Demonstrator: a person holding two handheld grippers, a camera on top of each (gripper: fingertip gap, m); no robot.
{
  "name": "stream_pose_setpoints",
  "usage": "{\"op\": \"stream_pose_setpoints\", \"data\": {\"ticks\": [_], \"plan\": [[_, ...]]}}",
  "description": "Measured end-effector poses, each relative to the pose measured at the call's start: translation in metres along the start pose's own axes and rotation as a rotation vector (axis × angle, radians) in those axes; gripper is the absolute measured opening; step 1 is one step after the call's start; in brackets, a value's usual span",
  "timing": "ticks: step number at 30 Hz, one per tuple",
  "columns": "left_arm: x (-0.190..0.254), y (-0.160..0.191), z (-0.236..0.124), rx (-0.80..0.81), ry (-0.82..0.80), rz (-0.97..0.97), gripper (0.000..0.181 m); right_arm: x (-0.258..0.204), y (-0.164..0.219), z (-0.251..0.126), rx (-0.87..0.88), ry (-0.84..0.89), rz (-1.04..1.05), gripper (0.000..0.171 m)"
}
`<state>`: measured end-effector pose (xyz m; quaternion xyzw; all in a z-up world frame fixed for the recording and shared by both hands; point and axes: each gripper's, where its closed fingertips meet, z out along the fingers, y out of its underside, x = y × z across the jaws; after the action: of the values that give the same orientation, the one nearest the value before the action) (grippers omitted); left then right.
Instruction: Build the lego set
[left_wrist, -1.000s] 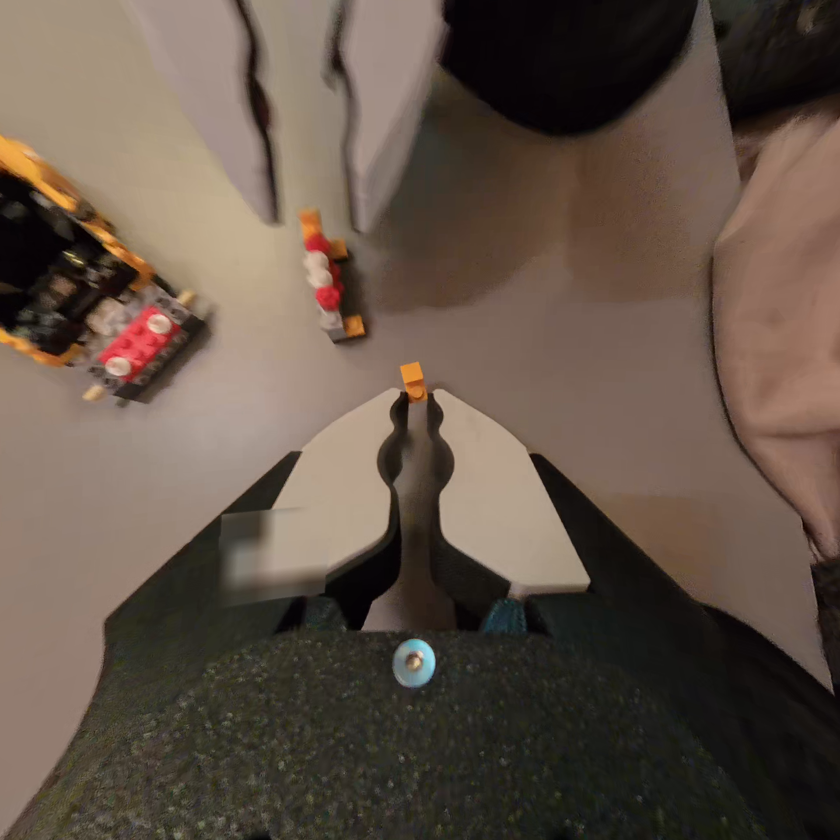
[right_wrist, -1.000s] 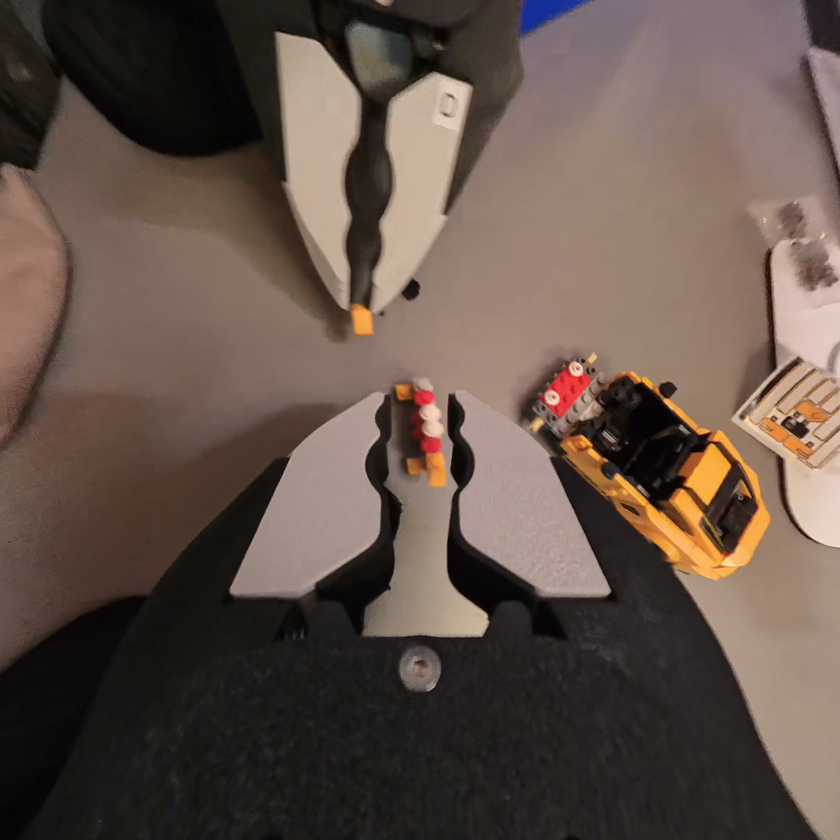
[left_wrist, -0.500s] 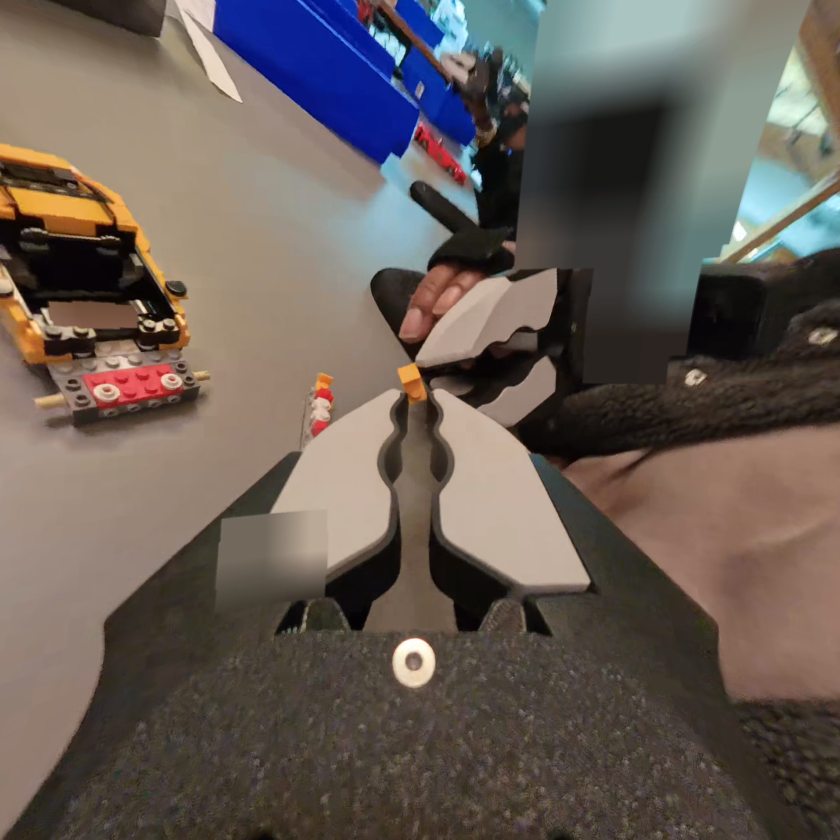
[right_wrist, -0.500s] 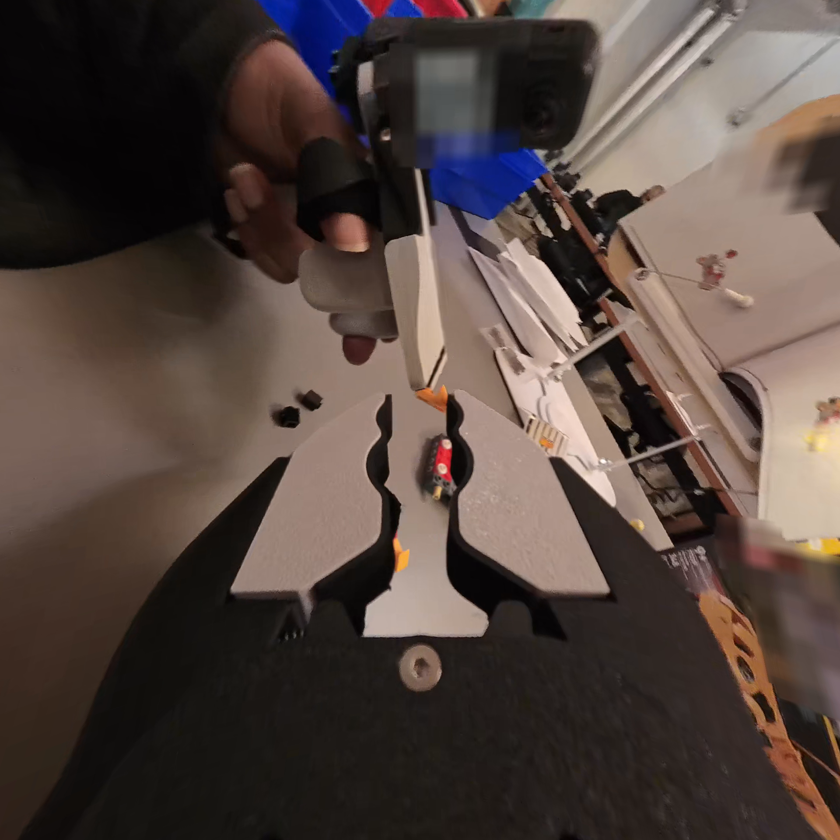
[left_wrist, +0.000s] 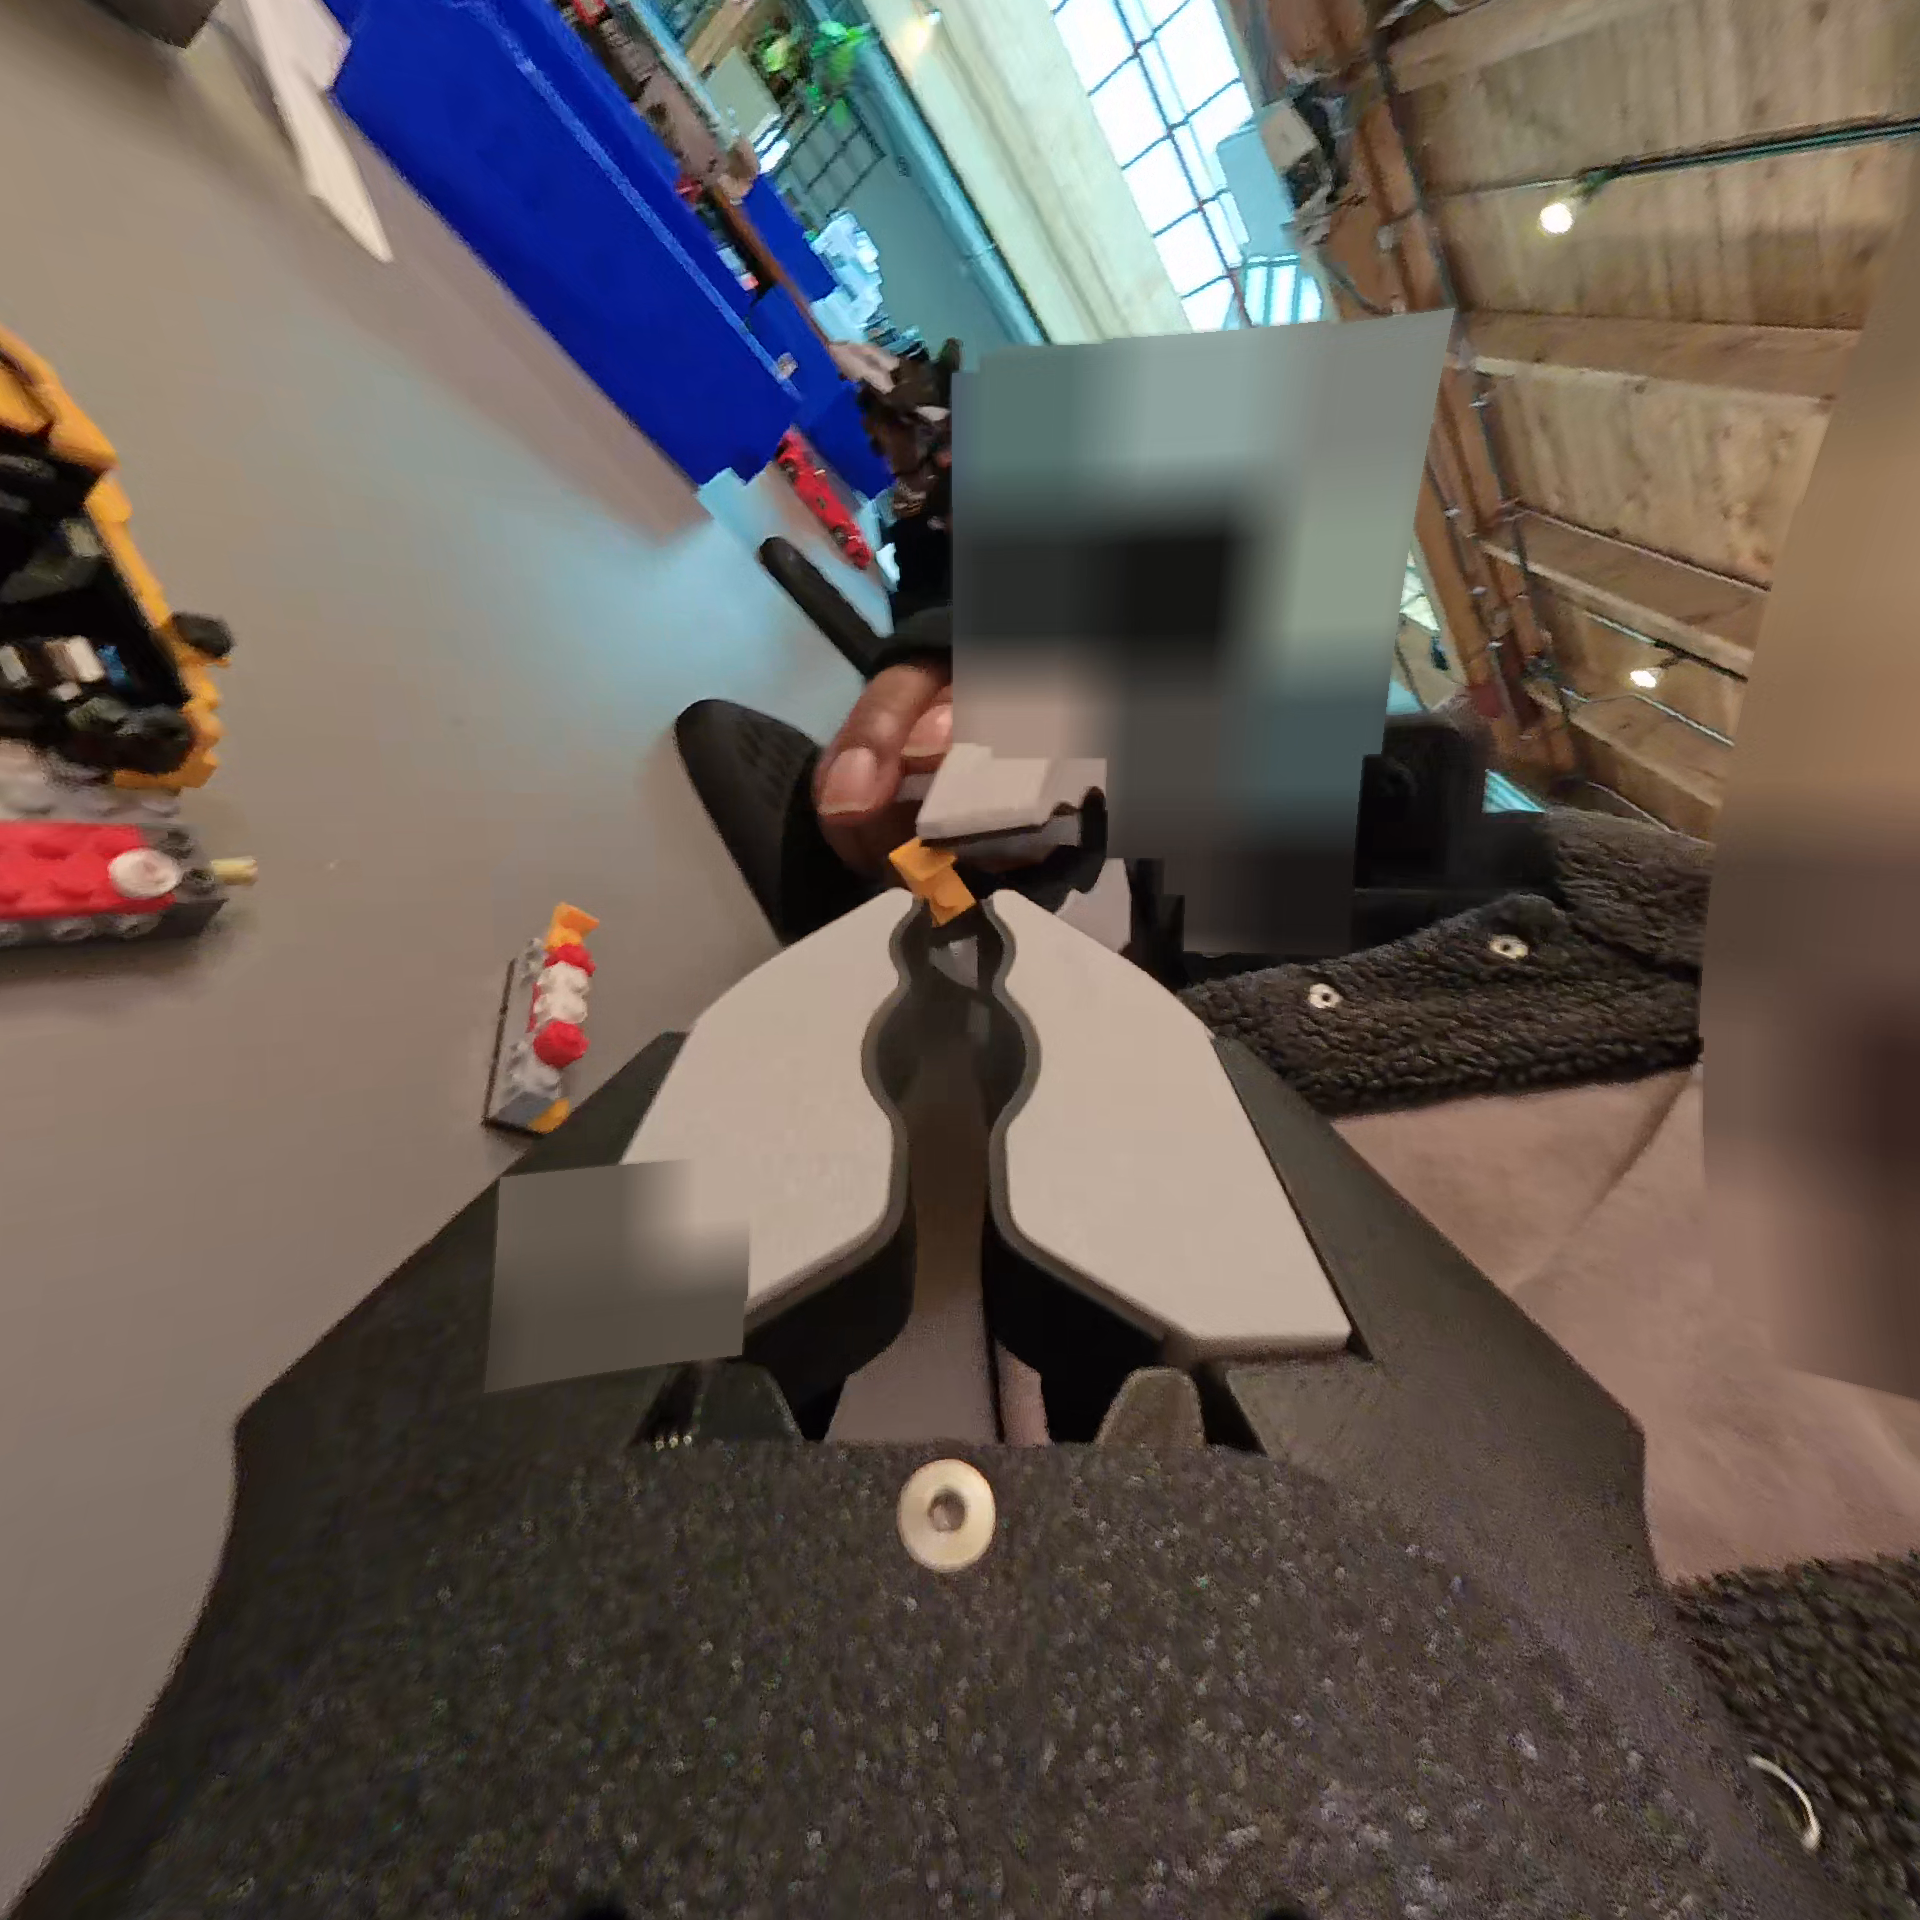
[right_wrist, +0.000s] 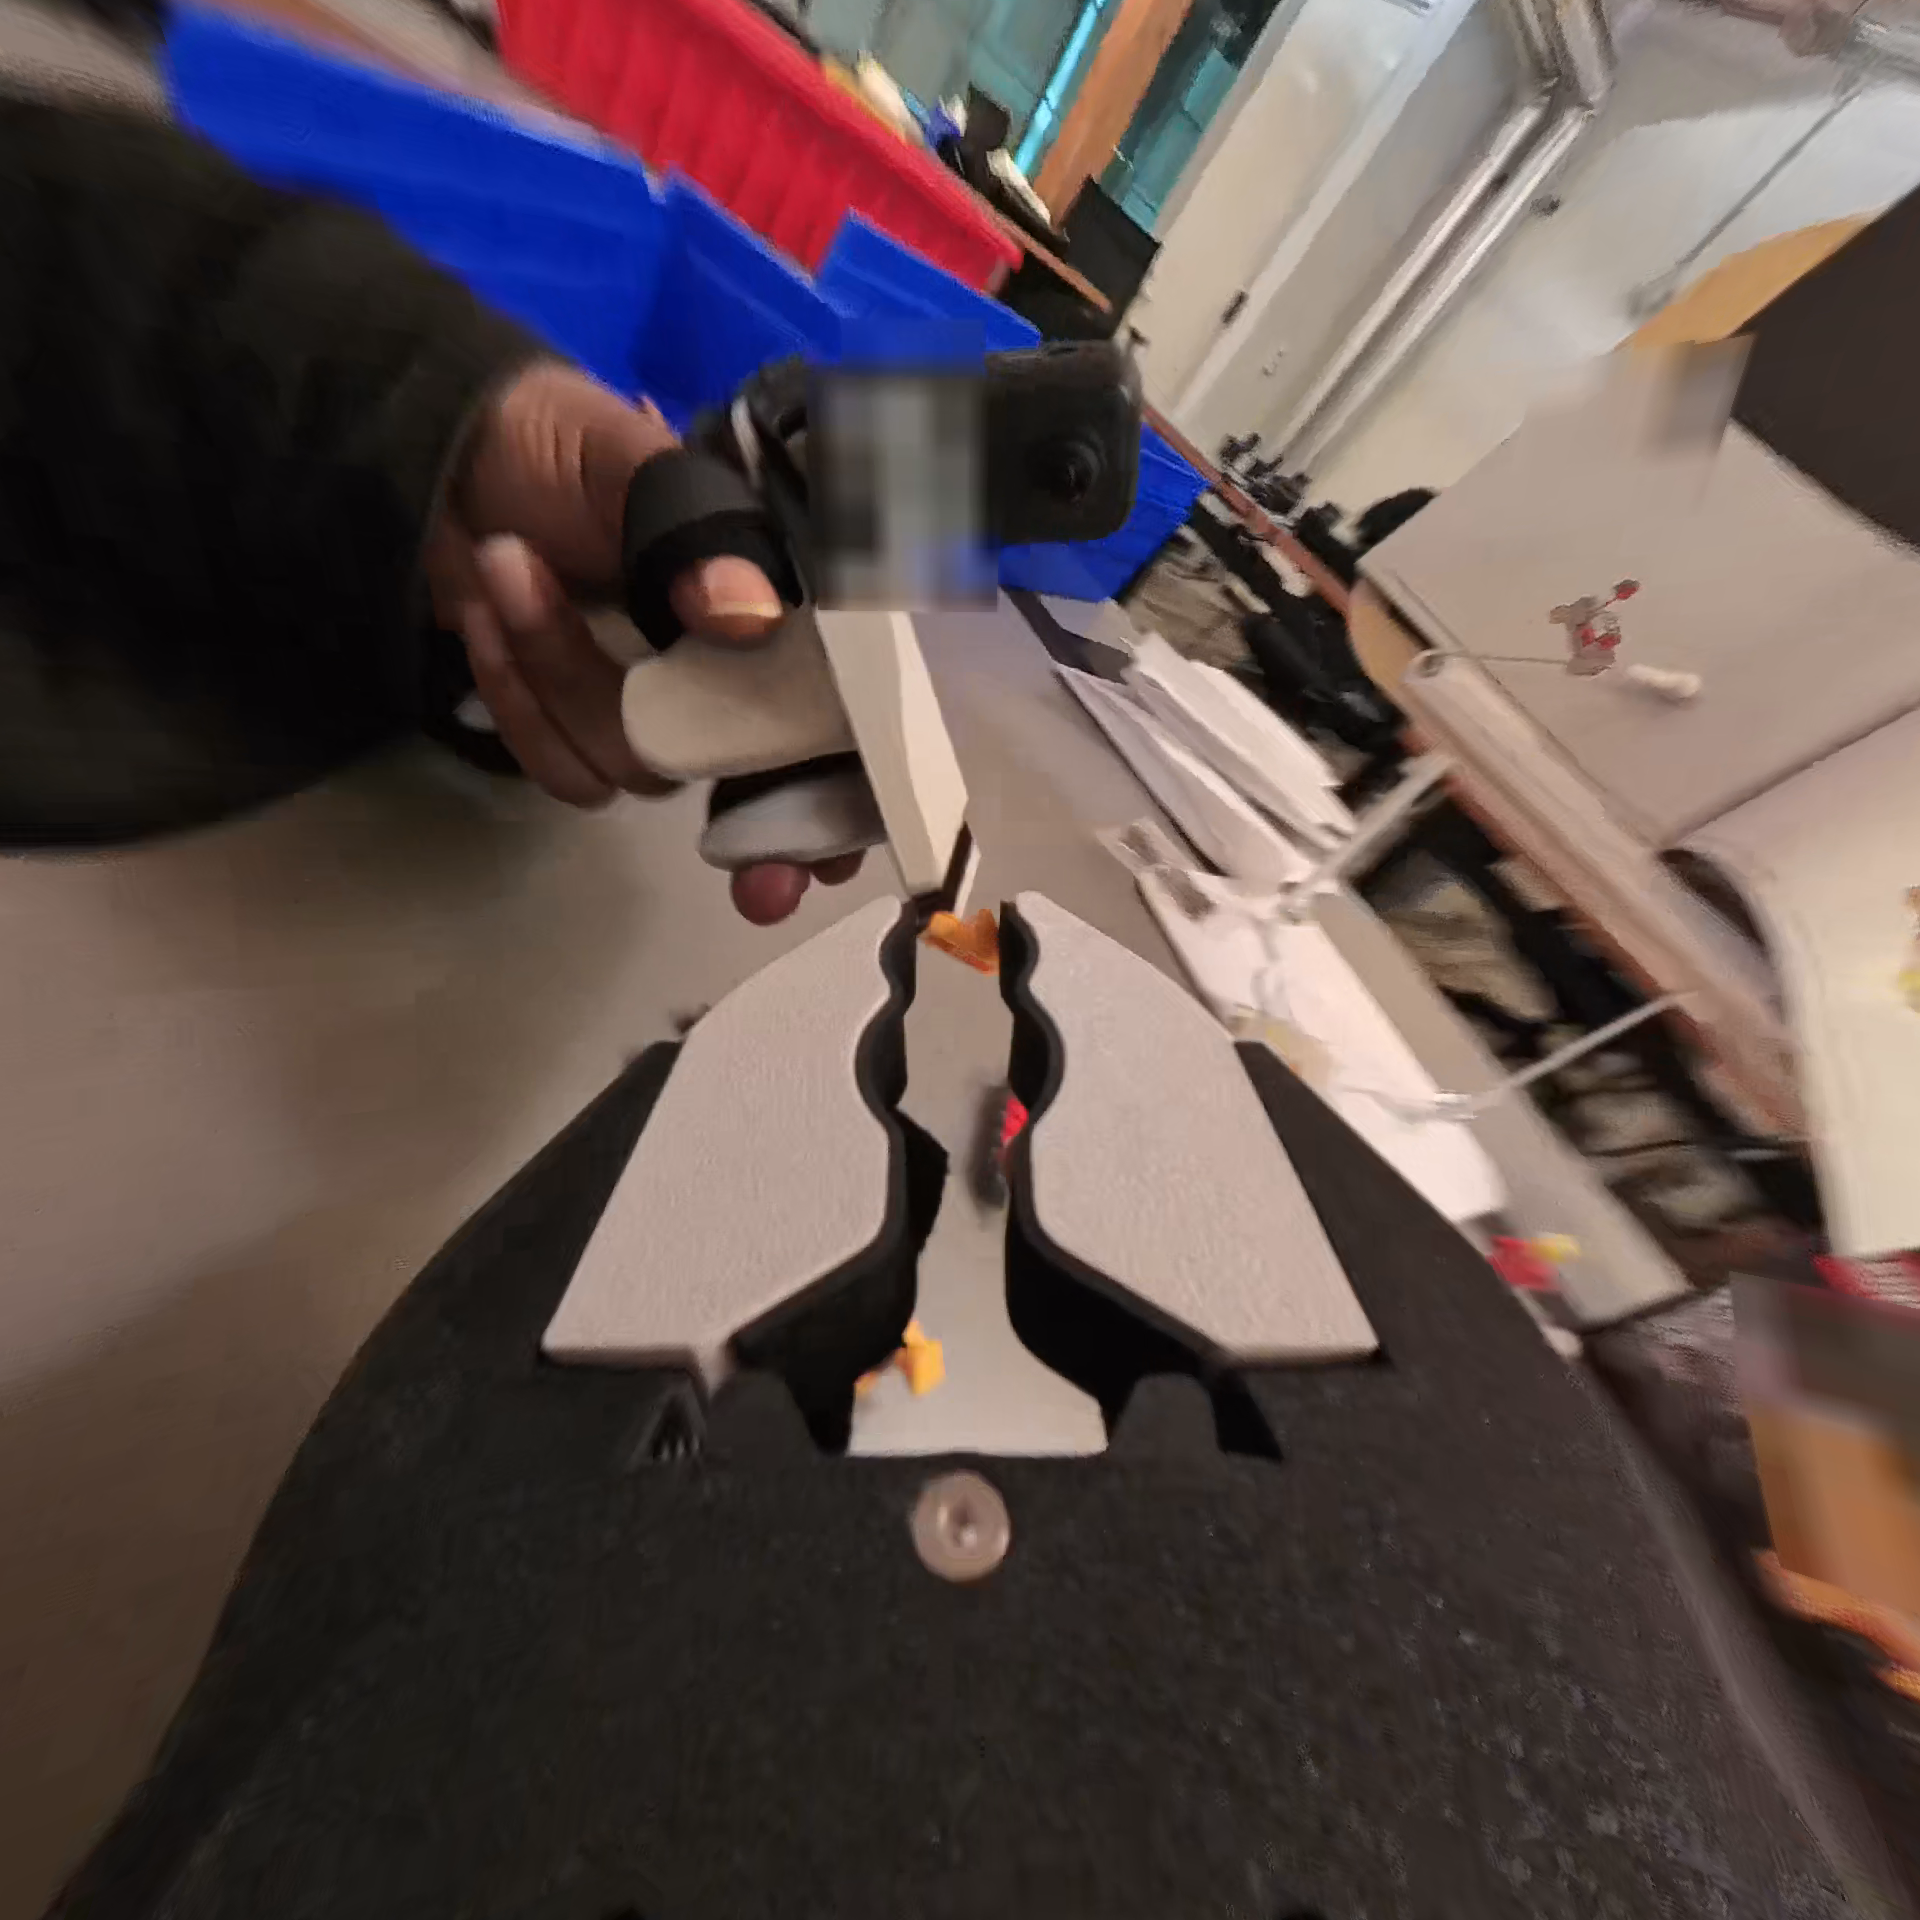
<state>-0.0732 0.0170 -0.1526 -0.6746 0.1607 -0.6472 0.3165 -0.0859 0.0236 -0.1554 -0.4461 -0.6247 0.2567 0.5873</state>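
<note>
Over the grey bench (left_wrist: 436, 582) my left gripper (left_wrist: 940, 914) has its fingers pinched on a small orange brick (left_wrist: 932, 879), my right gripper (right_wrist: 956, 914) fingers sit apart around it, so next I must close them gently.

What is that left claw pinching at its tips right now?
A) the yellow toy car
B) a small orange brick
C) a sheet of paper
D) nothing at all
B: the left claw is shut on a small orange brick, held up in the air close to the right claw.
</note>
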Motion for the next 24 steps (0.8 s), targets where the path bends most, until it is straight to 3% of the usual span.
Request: {"op": "stream_pose_setpoints", "data": {"ticks": [6,9,12,19,24], "plan": [[0.017,-0.002,-0.001,0.004,0.049,0.194,0.017,0.009,-0.036,-0.028,0.325,-0.368,0.690,0.014],[0.031,0.002,0.005,0.005,0.128,0.230,0.019,0.007,-0.052,-0.037,0.450,-0.510,0.838,0.014],[0.047,0.002,0.008,0.031,0.243,0.173,0.019,-0.005,-0.061,-0.038,0.489,-0.590,0.814,0.014],[0.064,0.002,0.006,0.048,0.447,-0.041,0.019,-0.019,-0.068,-0.035,0.436,-0.603,0.532,0.014],[0.068,0.004,0.007,0.048,0.474,-0.066,0.012,-0.022,-0.069,-0.033,0.391,-0.604,0.386,0.014]]}}
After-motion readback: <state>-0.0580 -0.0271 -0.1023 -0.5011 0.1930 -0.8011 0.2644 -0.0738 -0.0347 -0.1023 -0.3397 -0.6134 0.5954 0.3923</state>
